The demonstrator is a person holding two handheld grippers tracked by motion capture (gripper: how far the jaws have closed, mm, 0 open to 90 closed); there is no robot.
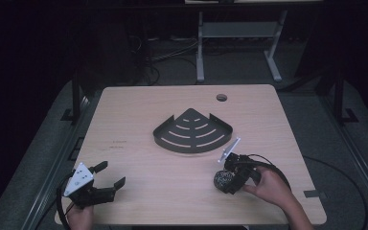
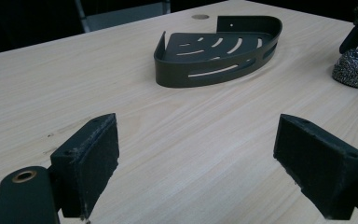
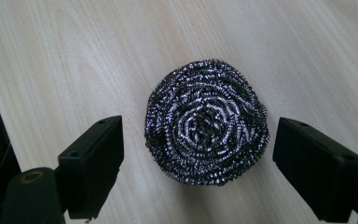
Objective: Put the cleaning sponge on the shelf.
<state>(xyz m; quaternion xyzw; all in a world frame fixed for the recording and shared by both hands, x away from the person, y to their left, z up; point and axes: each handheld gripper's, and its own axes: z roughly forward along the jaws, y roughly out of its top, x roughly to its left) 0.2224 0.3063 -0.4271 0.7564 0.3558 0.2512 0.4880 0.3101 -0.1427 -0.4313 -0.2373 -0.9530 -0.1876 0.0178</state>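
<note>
Right now our right gripper (image 3: 198,163) hangs over the steel scourer (image 3: 206,121), jaws wide apart on either side, not yet touching it. Grasp isn't made; lifting and placing look left to do. Scourer is a round coil of shiny wire mesh, lying on the pale wood-grain bench (image 3: 74,56). Beyond it sits the dark slotted corner caddy (image 1: 193,132). Our left gripper (image 2: 198,158) idles, jaws apart, holding nothing.

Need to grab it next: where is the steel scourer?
On the table's near right, the scourer lies between the open right gripper jaws, in front of the black rack.
</note>
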